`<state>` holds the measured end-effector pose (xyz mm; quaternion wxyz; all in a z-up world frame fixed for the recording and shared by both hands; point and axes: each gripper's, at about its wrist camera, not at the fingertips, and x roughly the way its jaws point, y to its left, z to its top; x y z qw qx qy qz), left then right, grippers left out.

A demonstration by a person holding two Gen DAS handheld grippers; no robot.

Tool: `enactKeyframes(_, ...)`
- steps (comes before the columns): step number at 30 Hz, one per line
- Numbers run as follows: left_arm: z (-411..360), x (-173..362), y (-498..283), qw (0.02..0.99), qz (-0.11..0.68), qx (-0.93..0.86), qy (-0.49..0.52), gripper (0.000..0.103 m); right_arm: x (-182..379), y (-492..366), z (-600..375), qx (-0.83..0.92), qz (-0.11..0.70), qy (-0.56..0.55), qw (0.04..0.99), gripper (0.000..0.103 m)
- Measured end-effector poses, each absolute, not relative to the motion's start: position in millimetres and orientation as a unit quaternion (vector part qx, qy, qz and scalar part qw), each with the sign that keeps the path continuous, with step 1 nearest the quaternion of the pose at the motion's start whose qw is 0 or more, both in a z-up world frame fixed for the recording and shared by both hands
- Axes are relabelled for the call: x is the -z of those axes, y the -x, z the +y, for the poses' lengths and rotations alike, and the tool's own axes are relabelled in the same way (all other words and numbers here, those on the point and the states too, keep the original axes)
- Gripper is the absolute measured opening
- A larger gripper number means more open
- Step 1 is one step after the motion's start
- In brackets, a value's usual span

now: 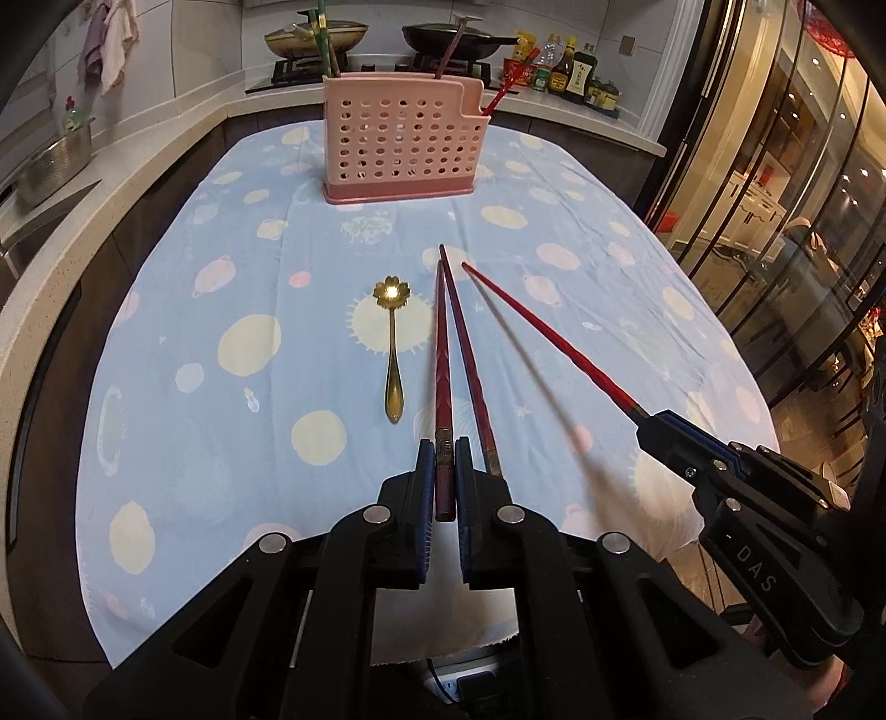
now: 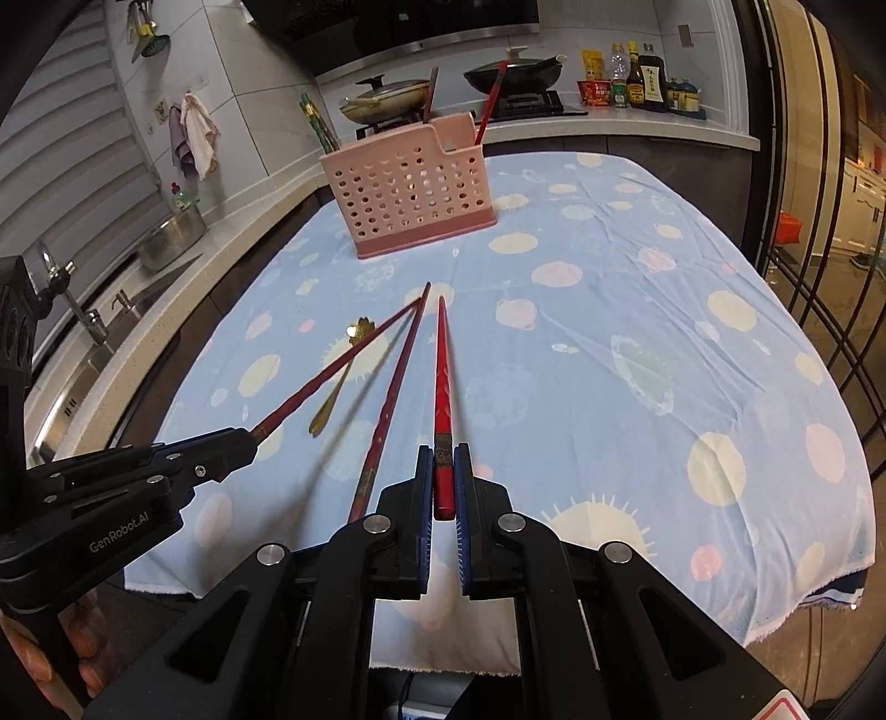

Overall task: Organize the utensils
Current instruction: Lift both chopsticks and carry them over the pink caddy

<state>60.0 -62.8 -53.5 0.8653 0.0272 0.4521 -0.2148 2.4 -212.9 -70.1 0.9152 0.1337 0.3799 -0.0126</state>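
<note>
The left gripper [image 1: 443,459] is clenched on the butt of a dark red chopstick [image 1: 441,354], which runs toward twelve o'clock in the left wrist view; the right gripper [image 2: 443,465] grips a bright red chopstick [image 2: 442,376] the same way. A third chopstick [image 1: 468,354], dark and patterned, lies on the tablecloth [image 1: 609,310] just beside the left one, at about one o'clock of that gripper; a gold flower-bowled spoon [image 1: 392,354] lies at eleven o'clock.

The step in hand looks like carrying both sticks to the pink holder [image 1: 398,149], which stands well apart at twelve o'clock. To do it well, each tip should clear the holder's rim before it tilts down, and the two sticks should be kept from crossing, since their tips point nearly at one spot.

The holder already has green chopsticks [image 1: 324,44] at its ten o'clock end, a dark stick near the middle, and a red chopstick [image 1: 512,83] leaning out at two o'clock; whether partitions separate them I cannot tell through the perforated wall.
</note>
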Motion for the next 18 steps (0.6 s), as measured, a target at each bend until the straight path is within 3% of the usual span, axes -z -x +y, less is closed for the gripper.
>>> enactKeyframes(18,-75,-47,-110,0.913,0.345,0.219,-0.018,0.007,-33,-37,-245,0.017,0.264,-0.133,0.955,0.007)
